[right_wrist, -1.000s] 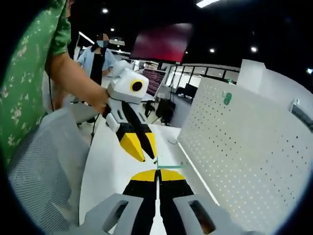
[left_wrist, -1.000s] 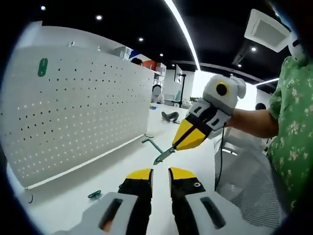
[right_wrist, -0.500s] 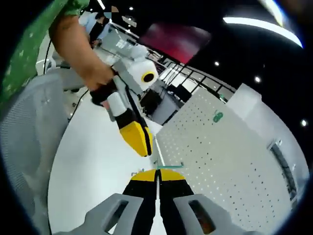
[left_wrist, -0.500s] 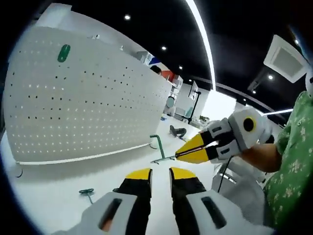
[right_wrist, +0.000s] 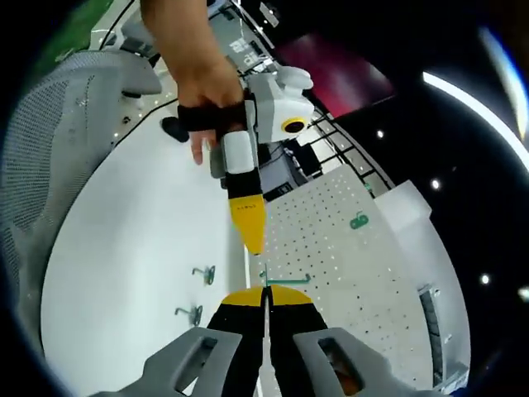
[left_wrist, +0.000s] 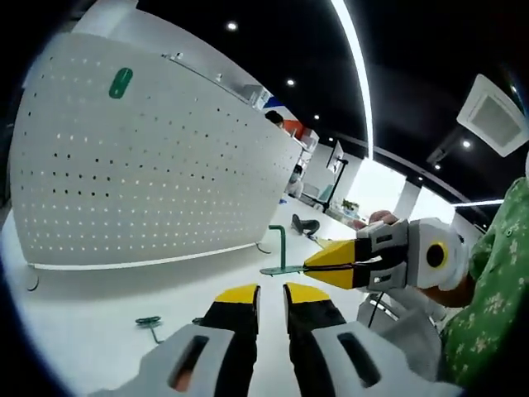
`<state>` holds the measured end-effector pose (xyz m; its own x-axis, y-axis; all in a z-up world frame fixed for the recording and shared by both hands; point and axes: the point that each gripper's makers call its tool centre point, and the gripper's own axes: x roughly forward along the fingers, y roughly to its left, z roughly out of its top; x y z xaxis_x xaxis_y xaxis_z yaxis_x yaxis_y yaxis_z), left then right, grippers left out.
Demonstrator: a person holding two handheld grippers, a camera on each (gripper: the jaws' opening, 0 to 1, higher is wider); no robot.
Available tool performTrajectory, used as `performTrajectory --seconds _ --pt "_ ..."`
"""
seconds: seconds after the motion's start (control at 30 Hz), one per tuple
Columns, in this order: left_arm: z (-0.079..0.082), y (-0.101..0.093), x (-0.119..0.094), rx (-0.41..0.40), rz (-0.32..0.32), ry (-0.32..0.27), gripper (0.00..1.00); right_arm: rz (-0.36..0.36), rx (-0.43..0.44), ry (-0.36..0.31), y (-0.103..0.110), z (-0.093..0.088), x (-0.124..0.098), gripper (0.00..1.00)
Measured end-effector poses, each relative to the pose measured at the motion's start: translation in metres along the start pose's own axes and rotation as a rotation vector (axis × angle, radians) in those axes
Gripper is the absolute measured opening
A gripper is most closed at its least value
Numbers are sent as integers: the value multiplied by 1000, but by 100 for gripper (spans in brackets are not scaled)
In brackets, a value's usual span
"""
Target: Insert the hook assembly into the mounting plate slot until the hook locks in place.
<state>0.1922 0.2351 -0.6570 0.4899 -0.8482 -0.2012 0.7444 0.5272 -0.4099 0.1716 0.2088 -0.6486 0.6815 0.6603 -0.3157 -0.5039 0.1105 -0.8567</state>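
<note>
Right hand-held gripper [right_wrist: 266, 291] clamps green hook [right_wrist: 283, 277] near pegboard [right_wrist: 347, 273].

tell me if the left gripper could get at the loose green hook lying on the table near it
Probably yes. The left gripper holds nothing, its jaws slightly apart, and the loose green hook lies on bare table just beside it. The right gripper, shut on the hook assembly, sits off to the other side.

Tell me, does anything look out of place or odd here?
Nothing looks damaged. The right claw holds a green hook in the air, away from the pegboard, and two loose hooks lie on the table.
</note>
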Motion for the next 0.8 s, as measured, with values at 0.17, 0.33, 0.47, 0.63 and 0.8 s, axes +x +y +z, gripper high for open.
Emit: performTrajectory --seconds 0.17,0.33,0.47,0.63,0.8 --pt "5 0 2 11 4 1 13 3 39 -15 -1 0 -1 0" --pt "8 -3 5 9 -8 -6 14 31 300 -81 -2 0 -1 0" --pt "3 -7 6 73 -25 19 15 47 423 -115 -4 -7 -4 0" --pt "-5 -10 5 218 -41 53 13 161 571 -191 7 0 -8 0" --pt "-14 -19 1 372 -98 86 9 257 642 -224 16 7 -10 0"
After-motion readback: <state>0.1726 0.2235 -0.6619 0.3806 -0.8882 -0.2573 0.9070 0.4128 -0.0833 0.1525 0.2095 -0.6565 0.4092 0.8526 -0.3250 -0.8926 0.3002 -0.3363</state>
